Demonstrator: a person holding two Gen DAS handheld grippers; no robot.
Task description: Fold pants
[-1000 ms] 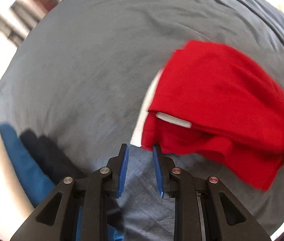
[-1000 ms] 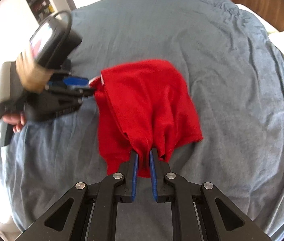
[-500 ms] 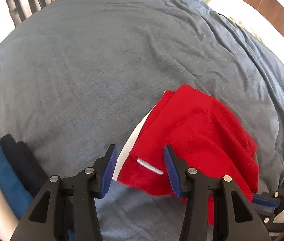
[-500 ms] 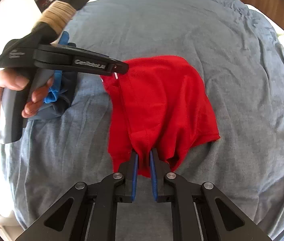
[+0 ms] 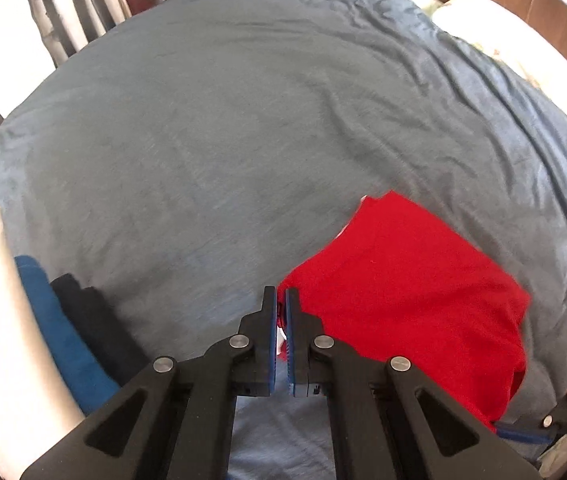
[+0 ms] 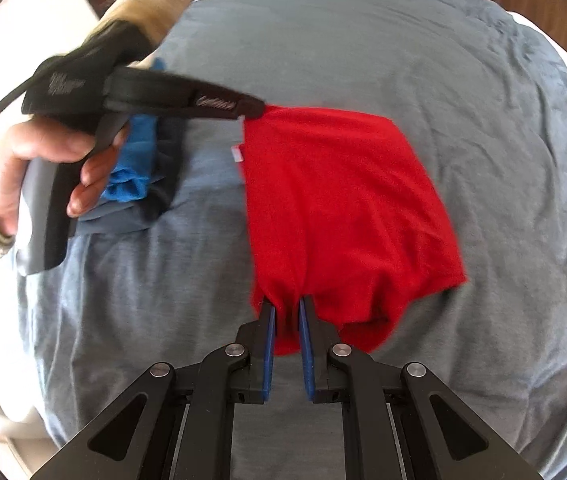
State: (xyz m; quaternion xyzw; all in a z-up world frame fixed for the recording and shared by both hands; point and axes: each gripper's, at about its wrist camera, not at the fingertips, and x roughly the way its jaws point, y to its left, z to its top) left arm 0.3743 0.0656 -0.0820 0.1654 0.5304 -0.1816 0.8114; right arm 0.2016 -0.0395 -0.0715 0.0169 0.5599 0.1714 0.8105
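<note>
The red pants point(image 6: 343, 208) lie folded into a rough rectangle on the grey-blue bed cover point(image 6: 403, 40). My right gripper point(image 6: 286, 312) is shut on the pants' near edge, with red cloth between the blue pads. My left gripper point(image 5: 280, 300) is shut on the pants' left corner point(image 5: 403, 300); red cloth and a white label show between its pads. In the right wrist view the left gripper point(image 6: 257, 114) reaches in from the left to the far left corner, held by a hand point(image 6: 39, 168).
A pile of folded blue and dark clothes point(image 5: 75, 332) lies at the bed's left edge, also in the right wrist view point(image 6: 143, 176). A white pillow point(image 5: 495, 28) and wooden headboard are at the far right. Dark furniture legs point(image 5: 87, 8) stand beyond the bed.
My left gripper was open around the pants' corner half a second ago and has now closed on it. The right gripper has kept its hold on the near edge.
</note>
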